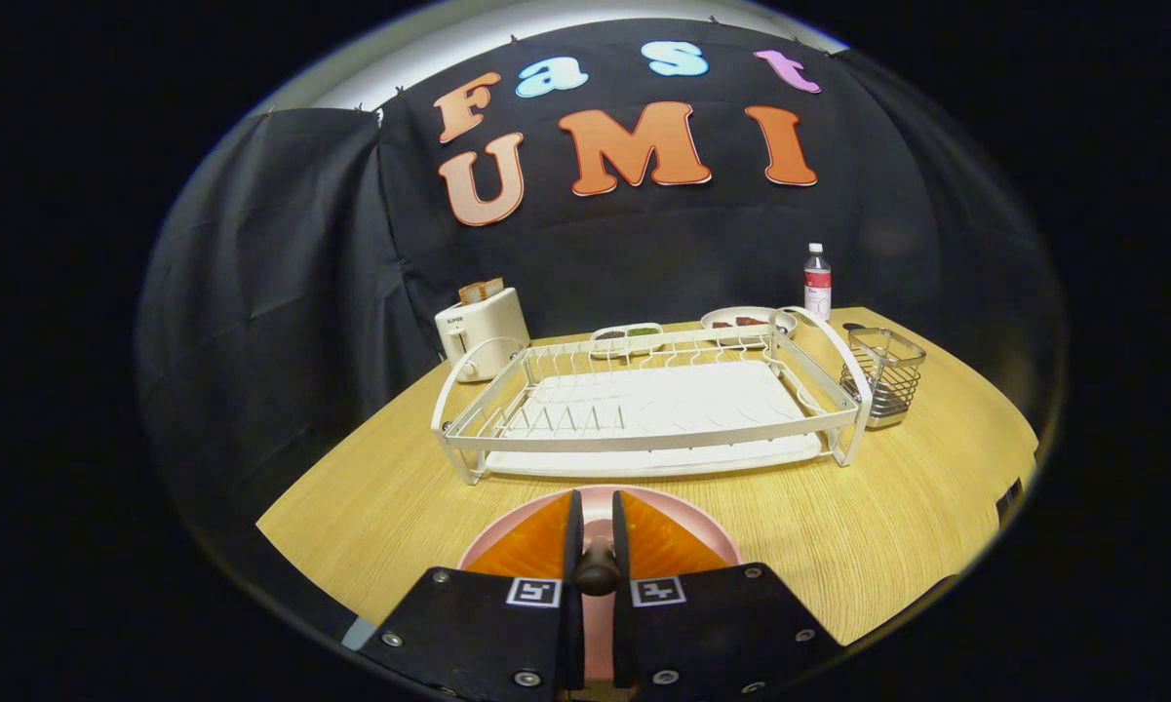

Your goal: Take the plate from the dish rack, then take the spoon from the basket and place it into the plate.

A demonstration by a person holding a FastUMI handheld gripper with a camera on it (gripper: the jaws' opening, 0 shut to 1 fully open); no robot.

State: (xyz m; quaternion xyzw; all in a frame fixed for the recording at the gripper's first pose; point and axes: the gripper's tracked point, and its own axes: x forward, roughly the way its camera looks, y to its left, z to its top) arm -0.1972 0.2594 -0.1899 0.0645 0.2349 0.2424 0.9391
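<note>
Your gripper (595, 531) pinches the spoon (597, 565) between near-closed fingers over the plate (600, 499) at 6 o'clock, before the rack (644, 441), basket (883, 375) at 2, so you likely only spread them next.

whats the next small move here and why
Probably open the fingers and let go. The gripper is shut on a dark spoon handle, held right over the pink plate, which lies on the table in front of the empty dish rack. The wire basket beside the rack looks empty too, so releasing the spoon should finish the job.
</note>
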